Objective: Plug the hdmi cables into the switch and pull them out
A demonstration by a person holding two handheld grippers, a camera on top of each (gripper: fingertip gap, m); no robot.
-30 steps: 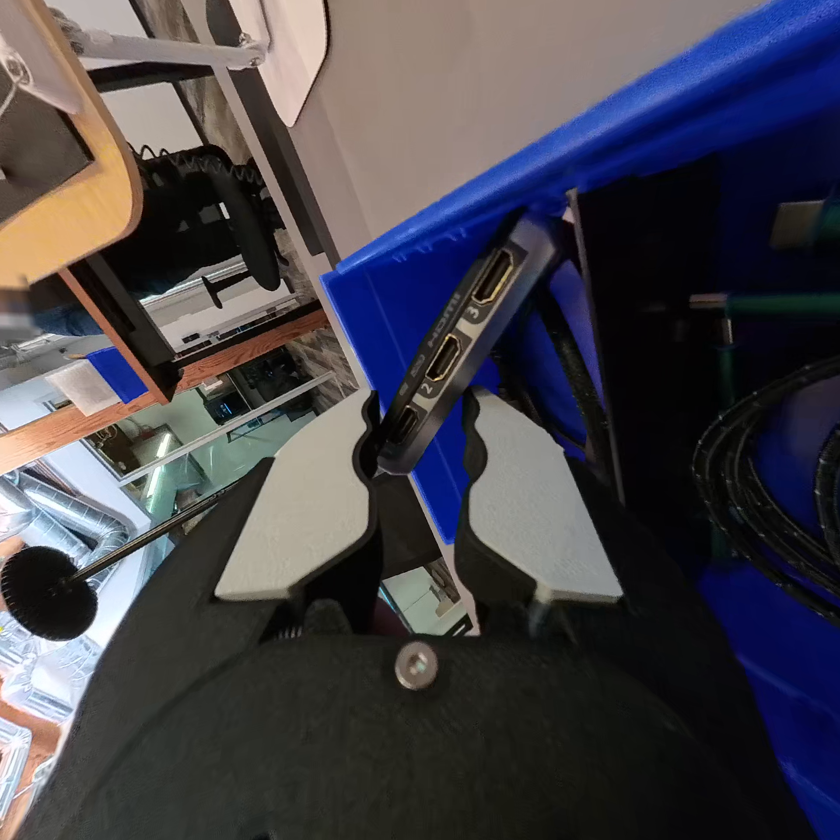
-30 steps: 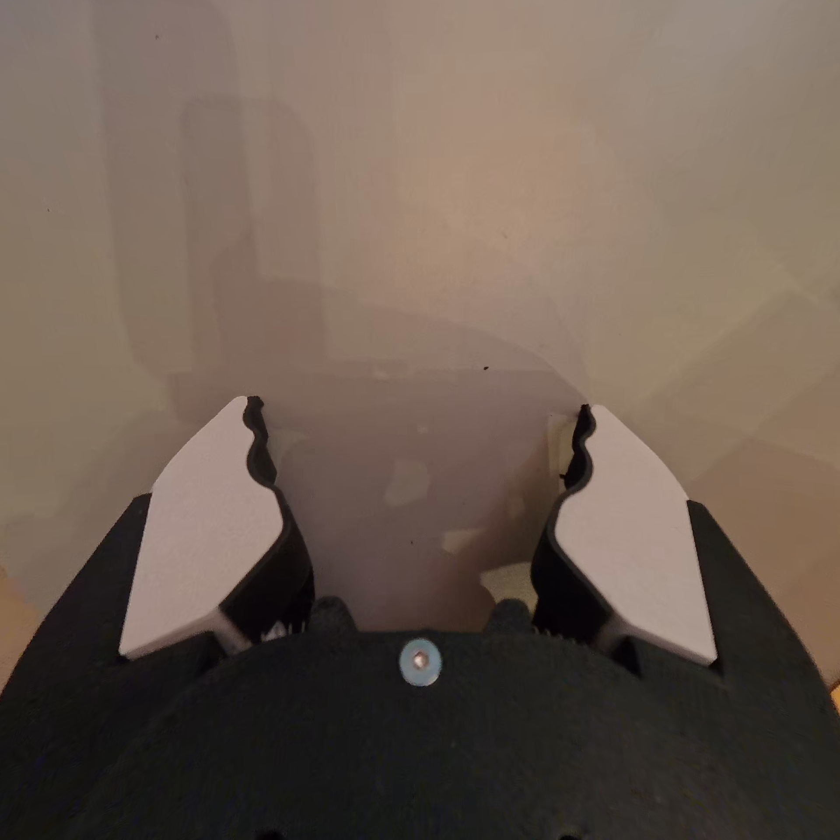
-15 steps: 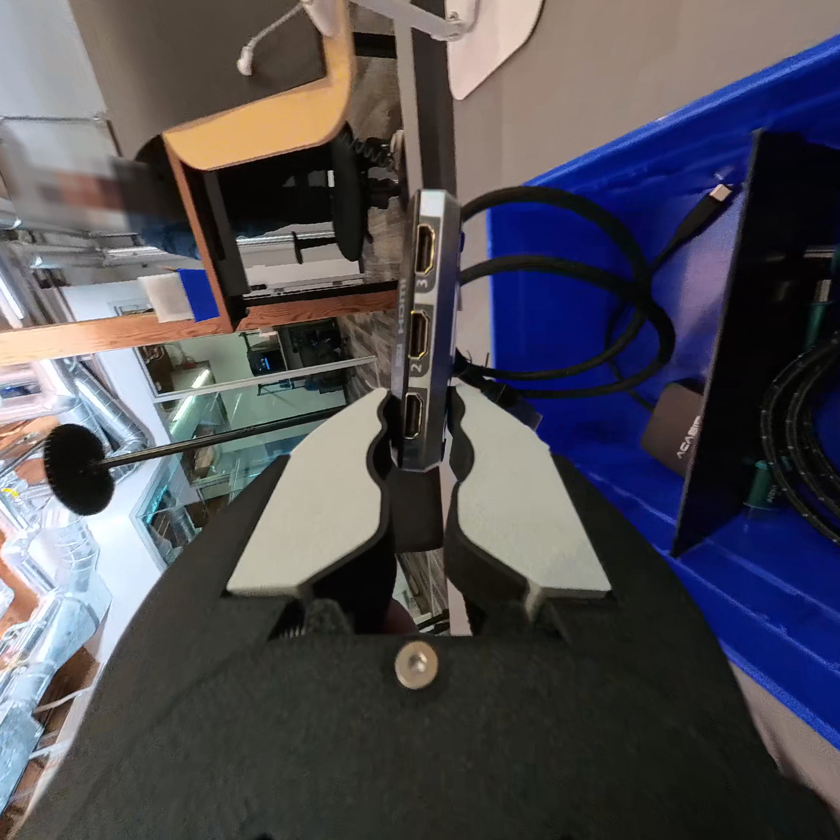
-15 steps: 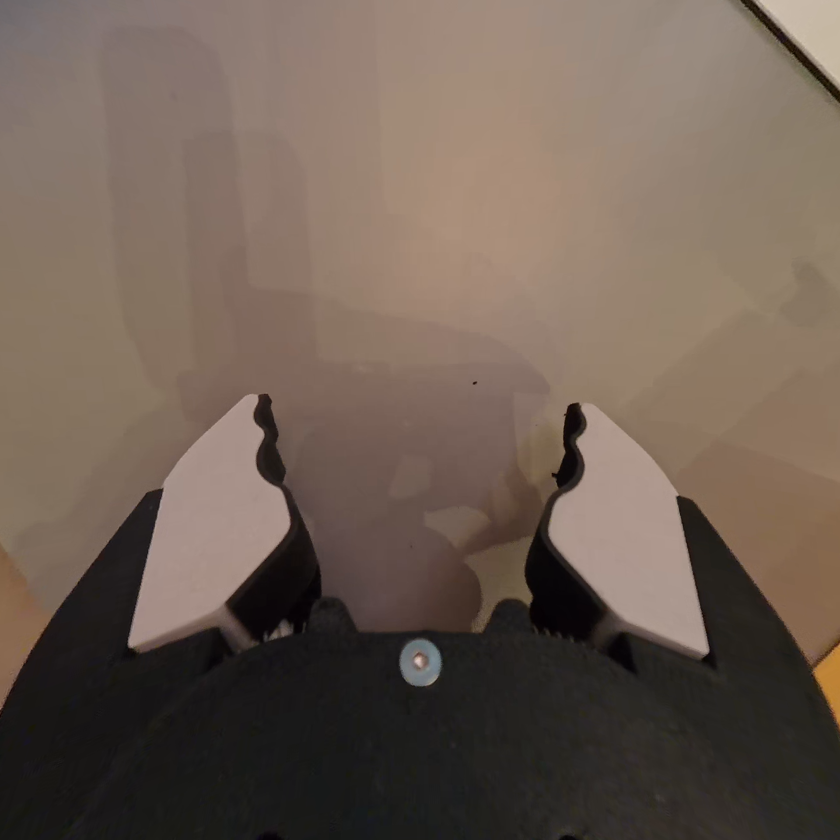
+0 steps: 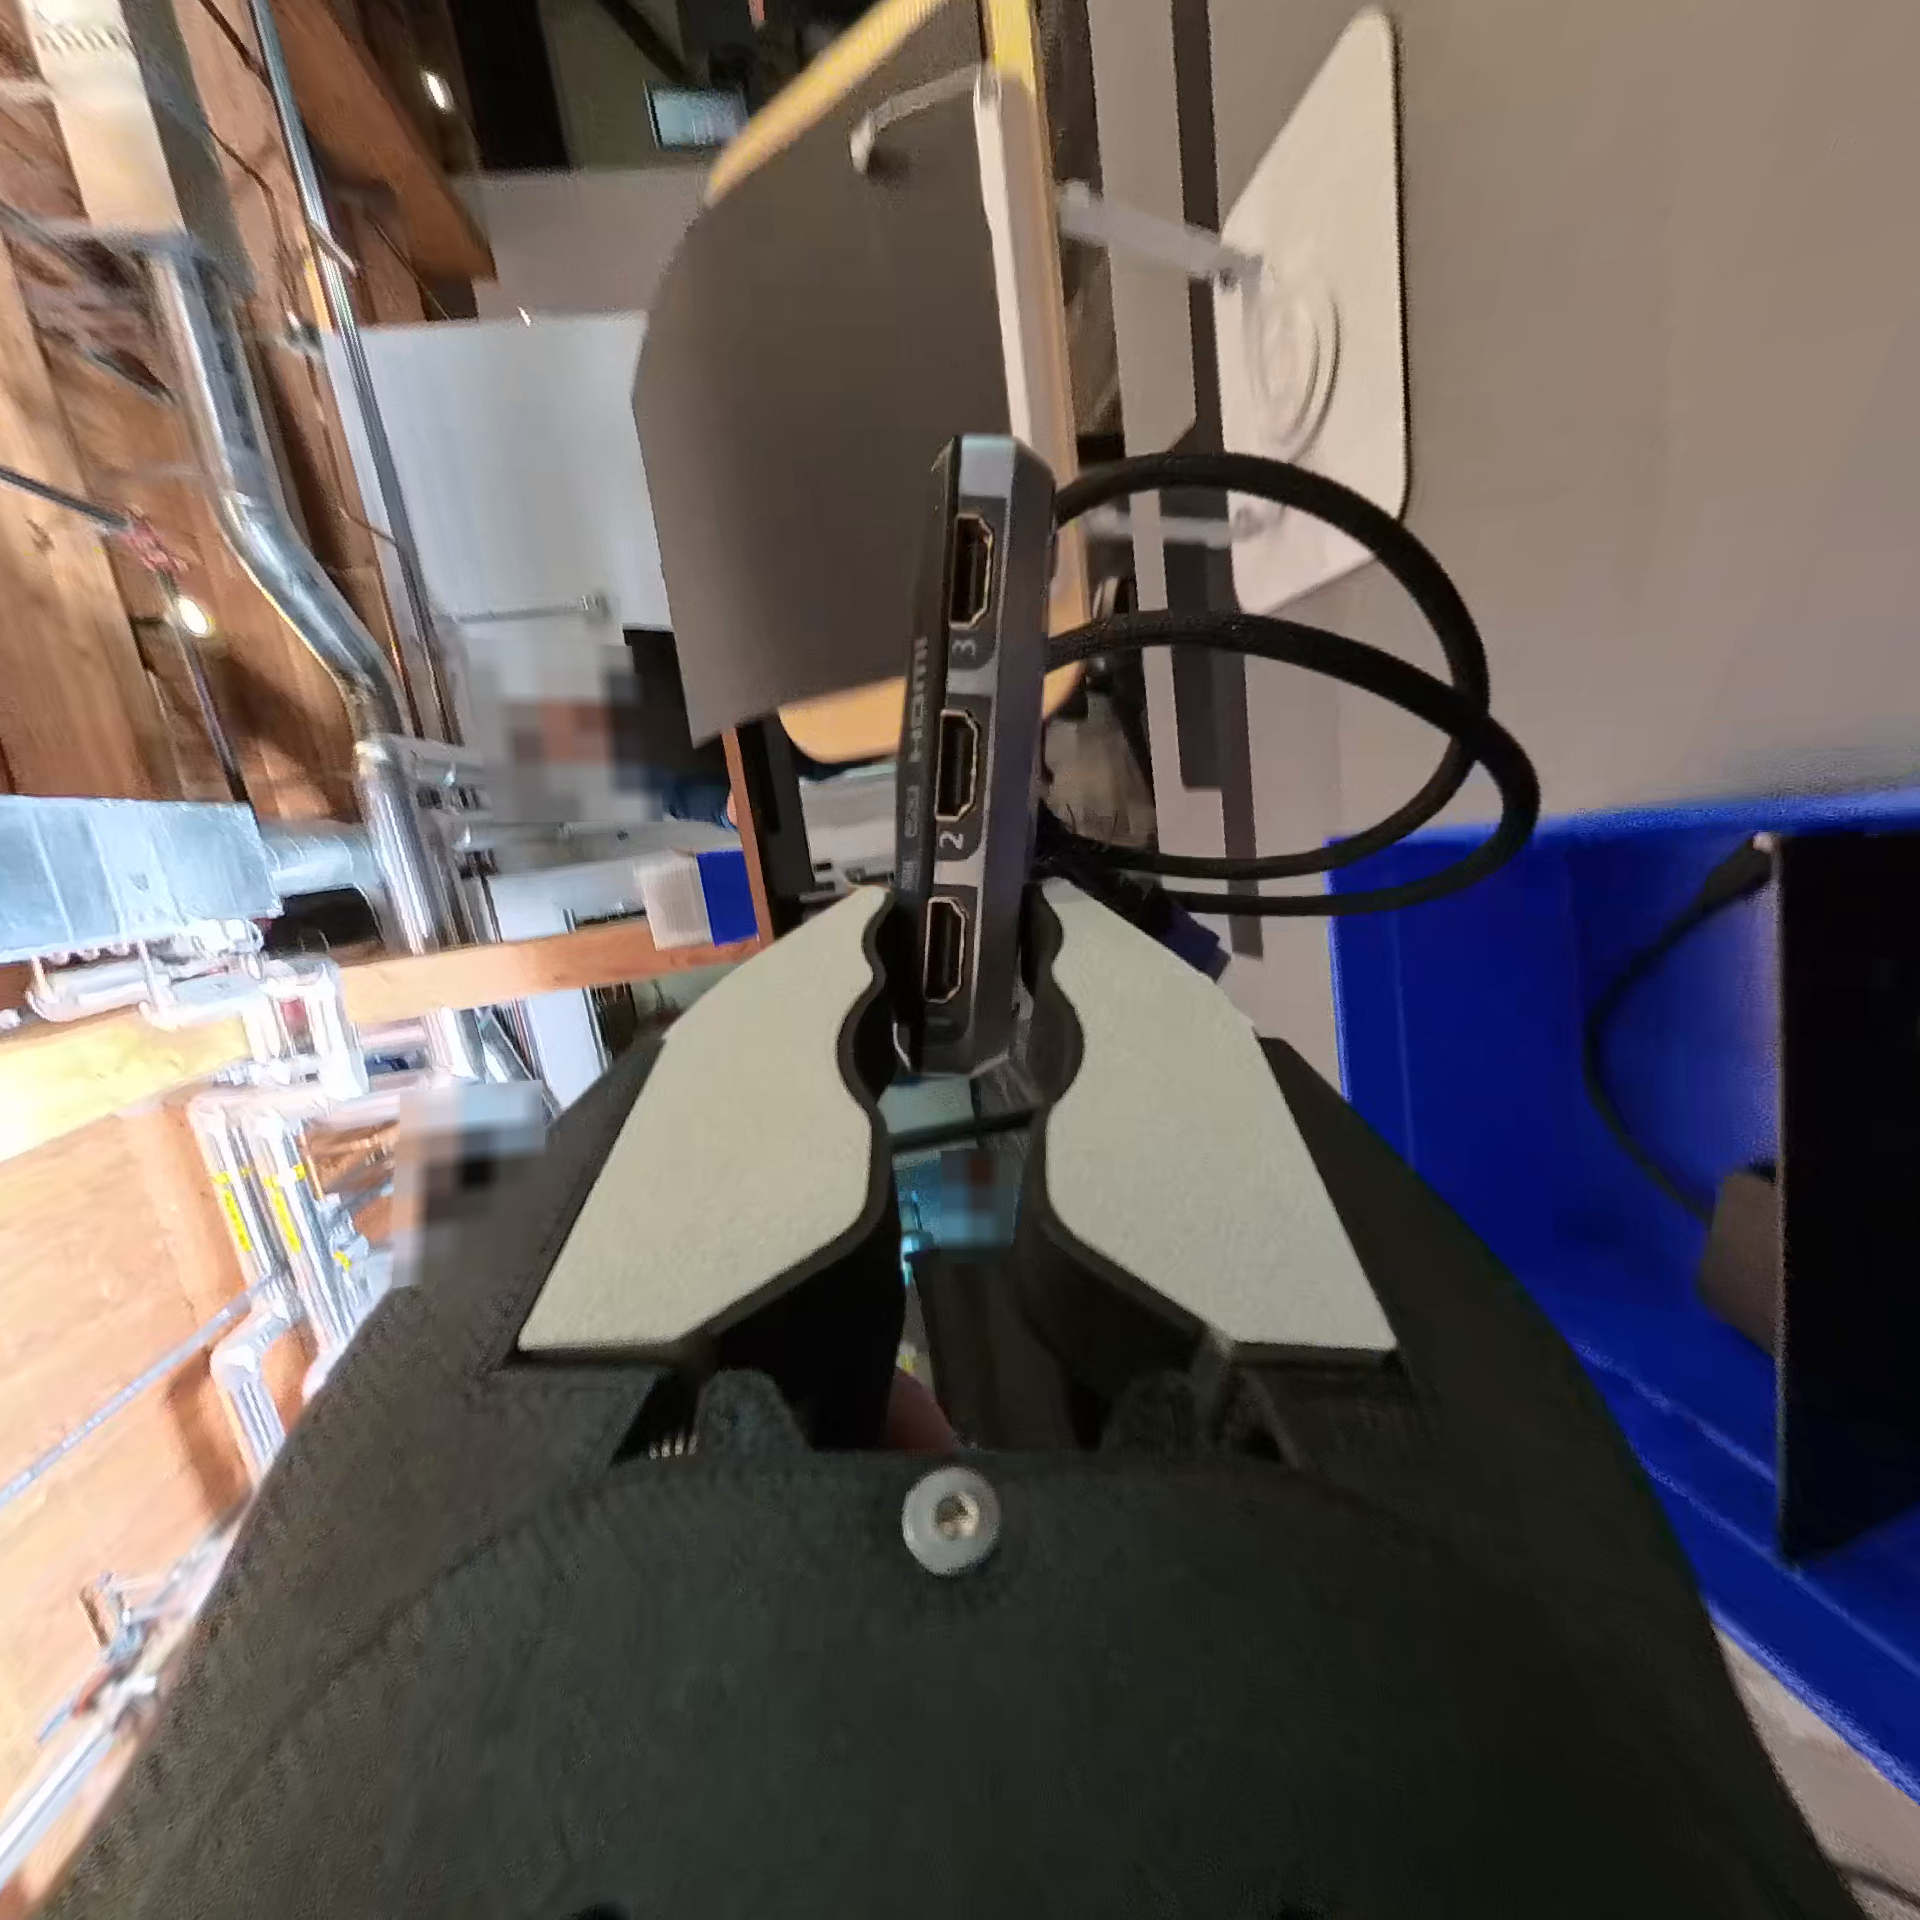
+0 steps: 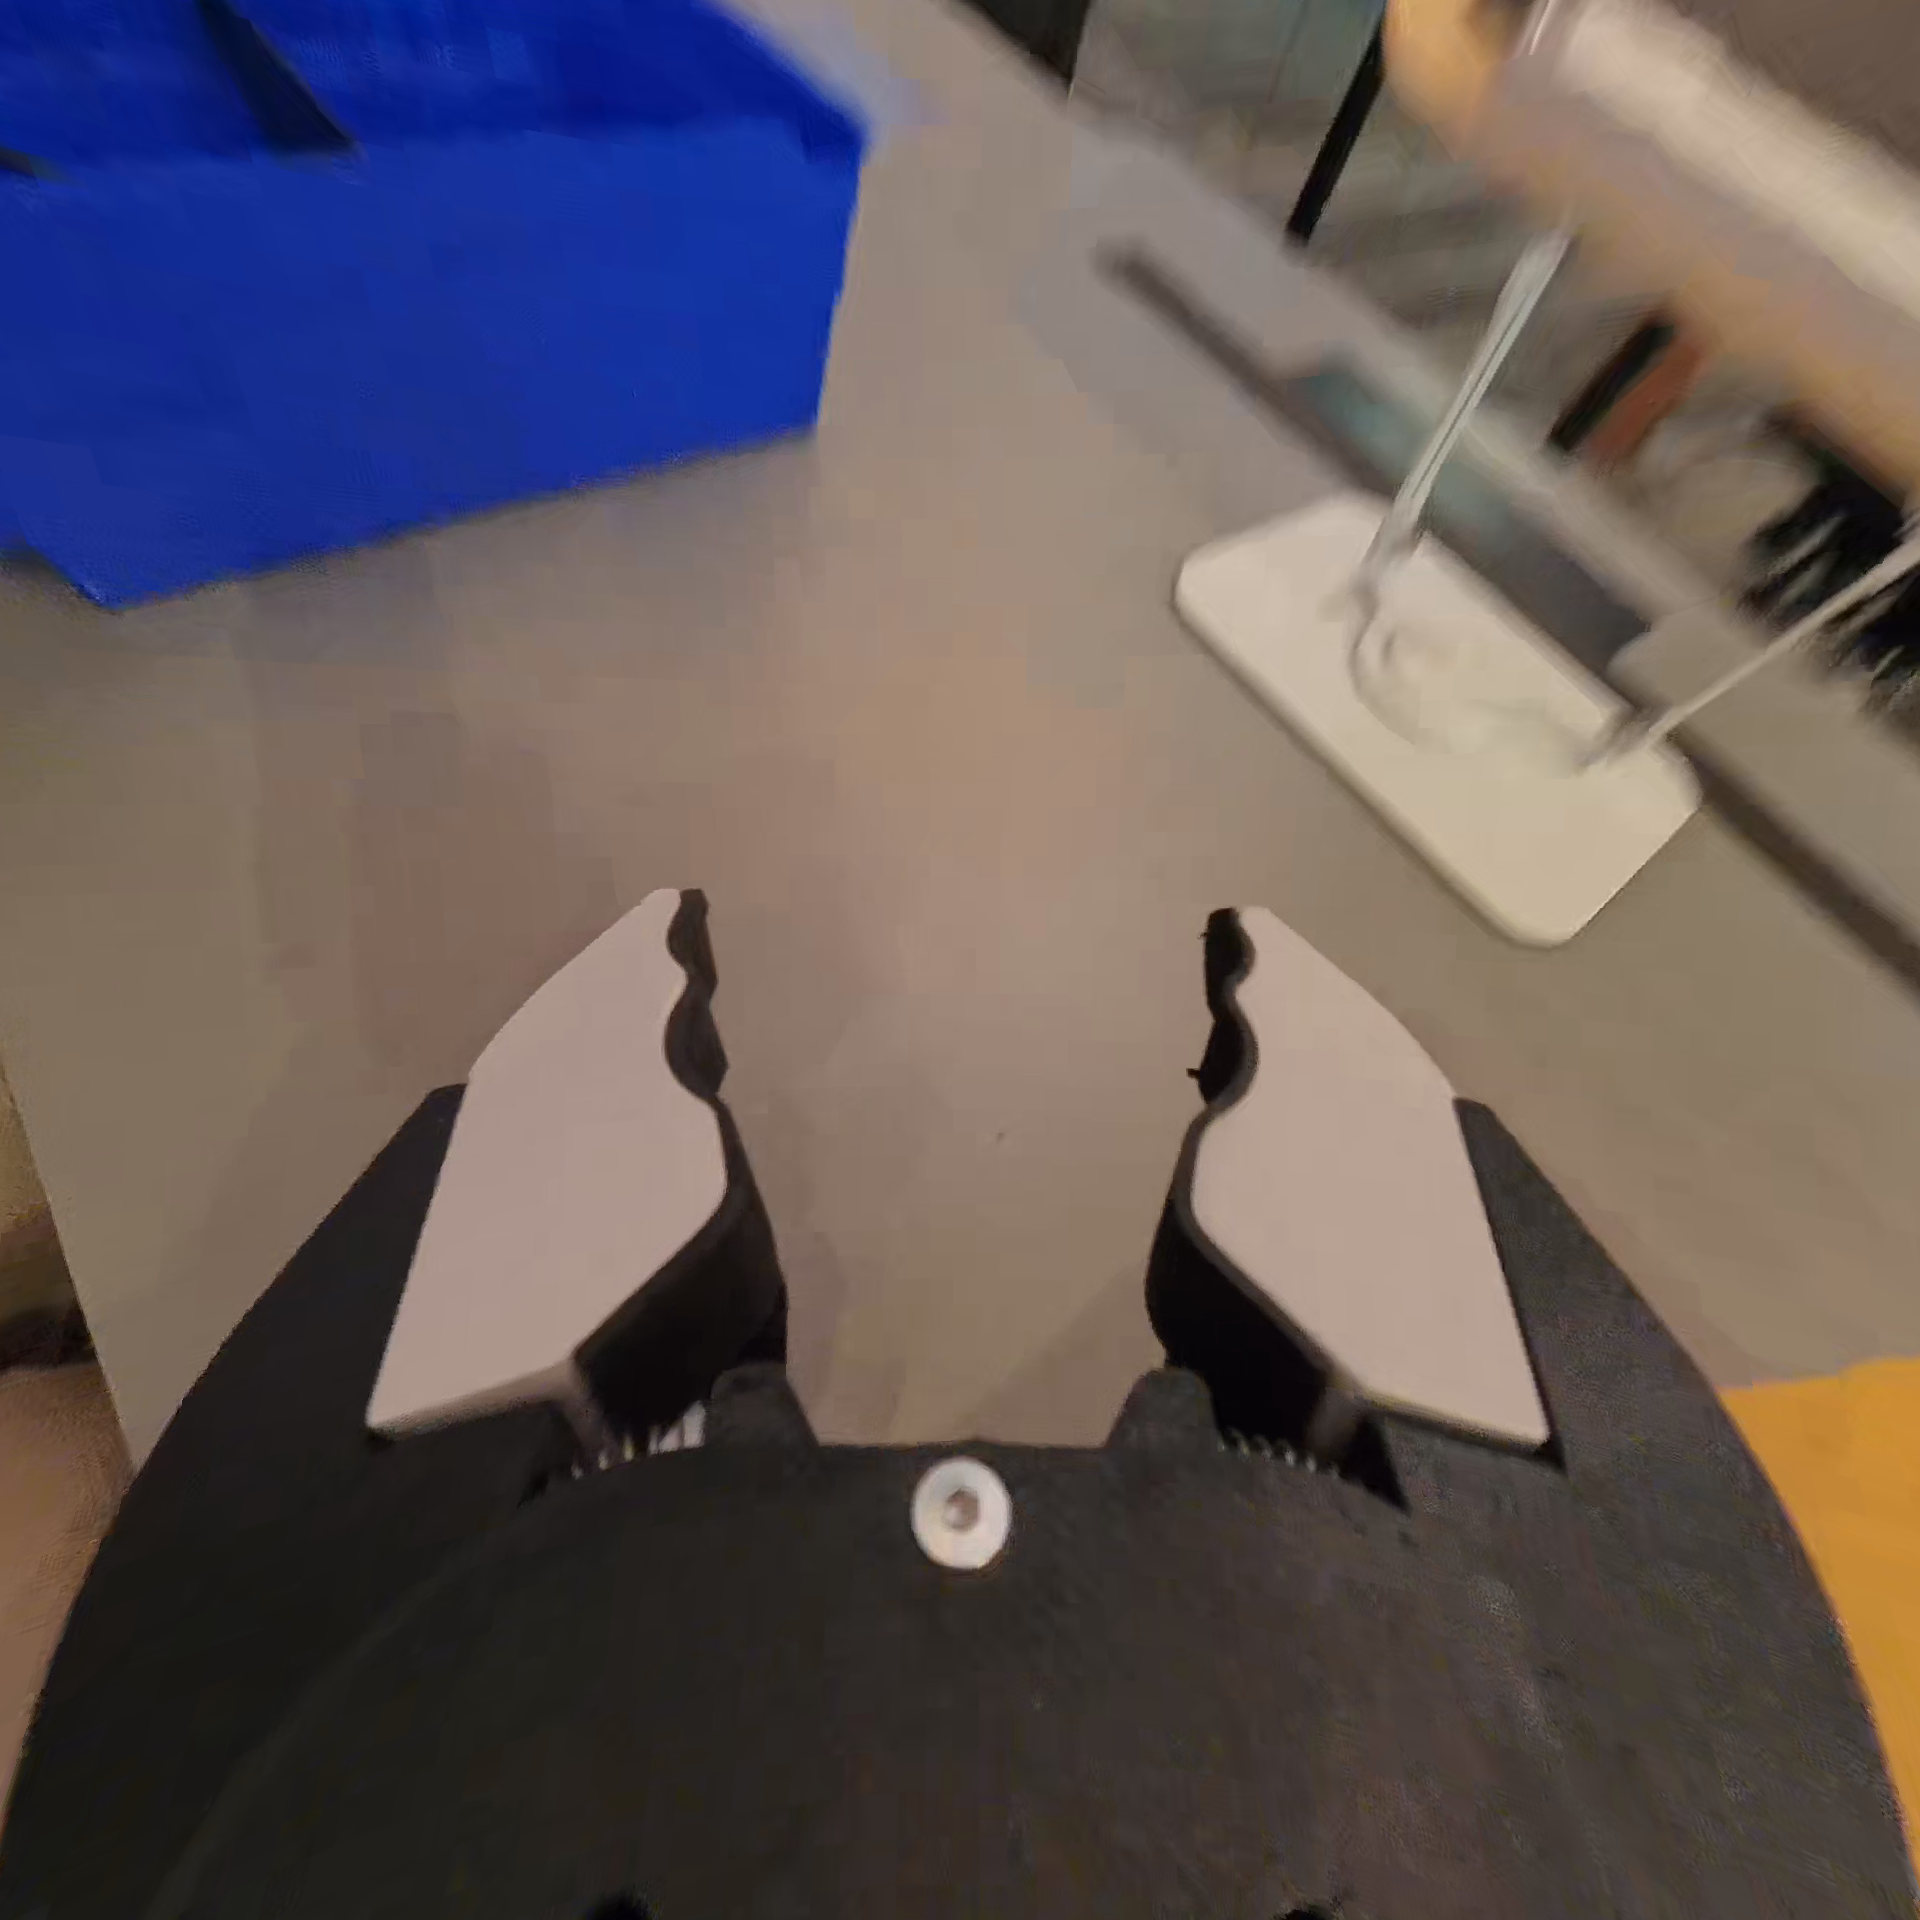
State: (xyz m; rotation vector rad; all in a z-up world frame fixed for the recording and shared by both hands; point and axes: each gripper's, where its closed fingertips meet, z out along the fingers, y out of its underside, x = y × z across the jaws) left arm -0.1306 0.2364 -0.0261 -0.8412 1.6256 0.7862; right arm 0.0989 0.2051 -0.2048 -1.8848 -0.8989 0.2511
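Left claw (image 5: 958,971) pinching switch (image 5: 966,769) end | right claw (image 6: 958,925) spread over bare table (image 6: 935,727)

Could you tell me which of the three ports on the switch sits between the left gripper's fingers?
The lowest port; the other two stand clear above the fingers.

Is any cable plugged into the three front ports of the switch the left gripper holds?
No: all three ports on the HDMI switch show open and empty, while the left gripper clamps its lower end.
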